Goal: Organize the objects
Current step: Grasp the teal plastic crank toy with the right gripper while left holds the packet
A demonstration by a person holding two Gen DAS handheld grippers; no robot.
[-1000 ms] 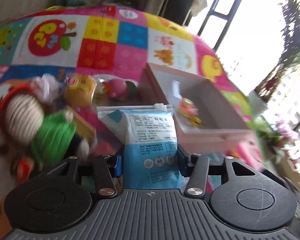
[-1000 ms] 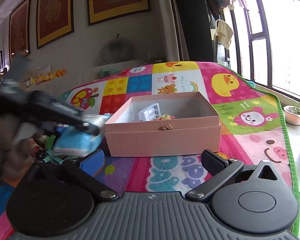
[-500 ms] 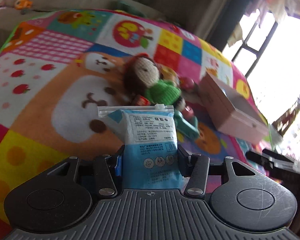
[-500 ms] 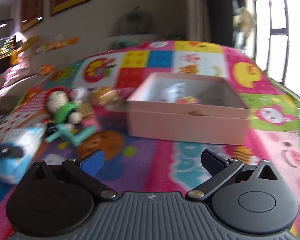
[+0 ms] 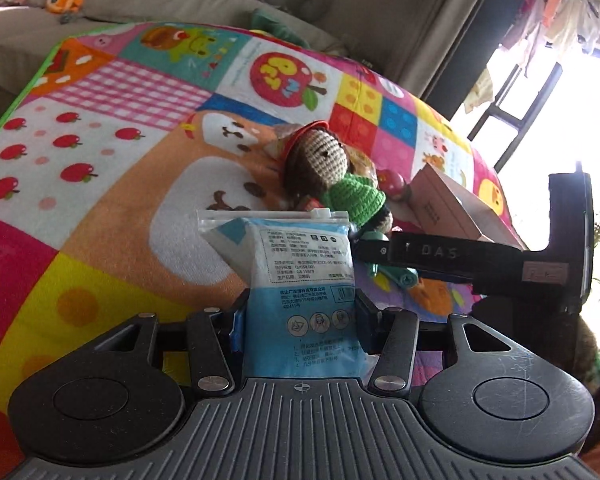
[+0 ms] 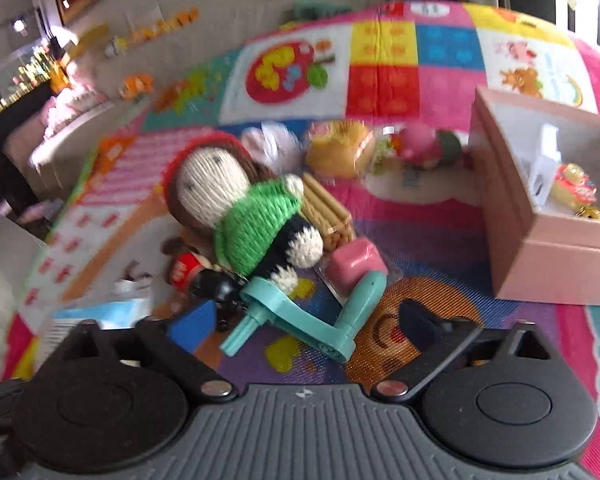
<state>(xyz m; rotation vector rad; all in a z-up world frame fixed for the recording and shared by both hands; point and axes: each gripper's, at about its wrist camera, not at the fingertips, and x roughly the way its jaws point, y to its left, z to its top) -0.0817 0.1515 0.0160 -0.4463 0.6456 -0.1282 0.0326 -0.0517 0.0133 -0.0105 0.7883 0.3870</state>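
My left gripper is shut on a blue and white packet and holds it above the play mat. My right gripper is open and empty, low over a teal plastic toy that lies between its fingers. A crocheted doll in green lies just beyond, with a pink block and a small red and black bottle beside it. The doll also shows in the left wrist view. The pink box stands open at the right and holds a white item and a yellow trinket.
A wooden stick bundle, a yellow toy and a pink round toy lie behind the doll. The right gripper's body crosses the left wrist view at right. A sofa with plush toys stands beyond the mat.
My right gripper has swung left and down from the box to the teal toy. My left gripper has pulled back from the toy pile with the packet still in it.
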